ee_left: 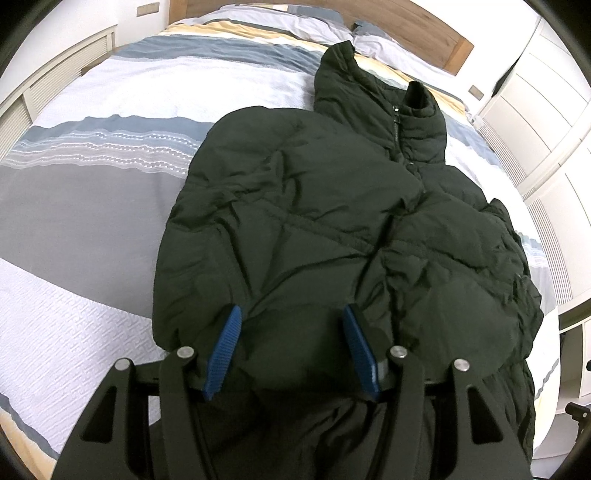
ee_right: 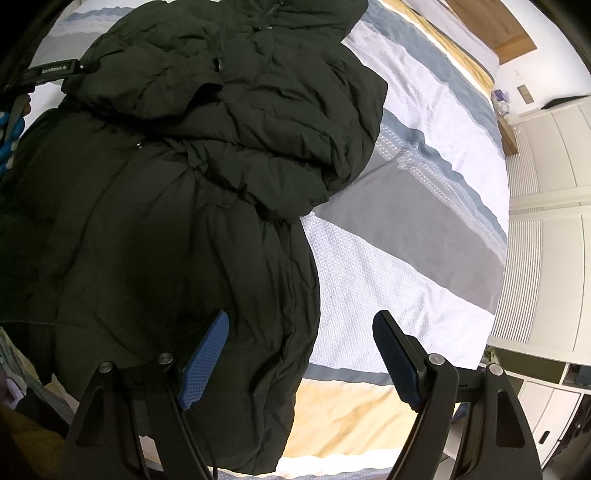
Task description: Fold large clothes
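Note:
A dark green puffer jacket point(ee_left: 314, 221) lies on the bed, collar point(ee_left: 421, 107) towards the headboard and one sleeve folded across its chest. My left gripper point(ee_left: 291, 310) is at the jacket's near end. A thick bulge of the fabric fills the gap between its blue pads point(ee_left: 225, 354), so it is shut on the jacket. In the right wrist view the jacket point(ee_right: 184, 184) covers the left half. My right gripper point(ee_right: 301, 317) hangs open above the jacket's side edge, its left finger over the fabric and its right finger over the bedspread. Part of the left gripper's body point(ee_right: 55, 70) shows at the upper left.
The bed point(ee_left: 92, 221) has a striped white, grey, blue and yellow cover point(ee_right: 406, 258). A wooden headboard point(ee_left: 406, 22) and pillows are at the far end. White wardrobe doors point(ee_right: 546, 184) stand along the bed's right side, and a slatted white panel point(ee_left: 55, 74) along the left.

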